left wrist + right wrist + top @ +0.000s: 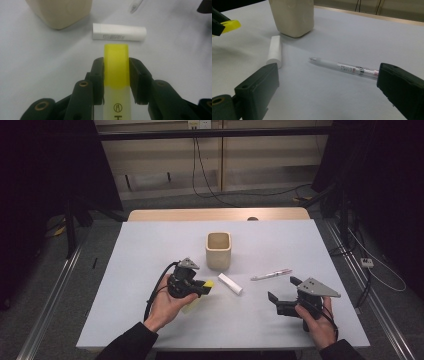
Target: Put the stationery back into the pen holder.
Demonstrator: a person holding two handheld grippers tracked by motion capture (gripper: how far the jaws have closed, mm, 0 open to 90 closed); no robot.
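Note:
My left gripper point(204, 287) point(116, 62) is shut on a yellow-capped highlighter point(116, 67) point(206, 284), whose cap sticks out past the jaws, a little above the table. Just beyond its tip lies a white cylinder point(119, 33) point(230, 283) point(274, 50). A beige square cup point(218, 250) point(58, 11) point(292, 15) stands upright behind them. A clear pen point(271, 274) point(342, 66) lies to the cup's right. My right gripper point(283, 296) point(327, 87) stands open near the front right, with the pen ahead of its jaws and nothing between them.
The white table point(150, 245) has a wooden strip along its far edge point(215, 214). Cables run over the floor behind and to the right. Metal rails flank the table on both sides.

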